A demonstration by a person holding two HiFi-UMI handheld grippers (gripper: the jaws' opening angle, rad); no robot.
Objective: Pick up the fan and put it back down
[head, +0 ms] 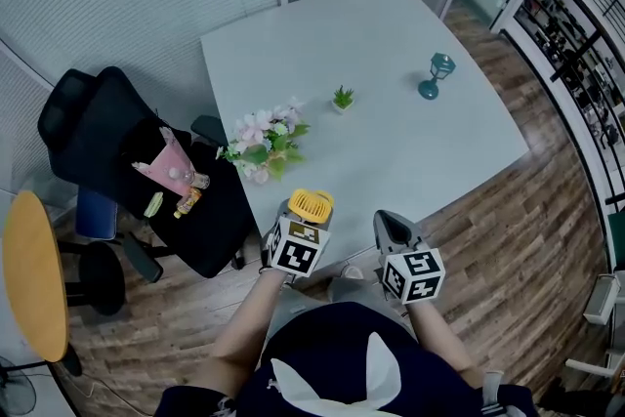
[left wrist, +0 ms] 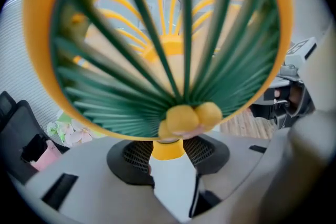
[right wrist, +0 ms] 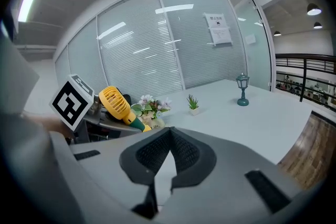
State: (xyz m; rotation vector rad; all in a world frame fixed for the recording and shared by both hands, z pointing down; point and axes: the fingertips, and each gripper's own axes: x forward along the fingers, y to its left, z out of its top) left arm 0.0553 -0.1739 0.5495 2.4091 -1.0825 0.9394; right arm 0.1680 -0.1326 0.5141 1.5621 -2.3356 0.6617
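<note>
A small yellow fan with a green grille is held by its yellow neck between the pads of my left gripper, just over the near edge of the white table. In the left gripper view the fan's head fills the picture above the jaws, and the left gripper is shut on its stem. My right gripper hovers beside it to the right, shut with nothing between its pads. The right gripper view shows that right gripper with tips together, and the fan off to its left.
On the table stand a bunch of pink and white flowers, a tiny potted plant and a teal lantern. A black office chair with bottles on it is at the left, with a round orange table beyond.
</note>
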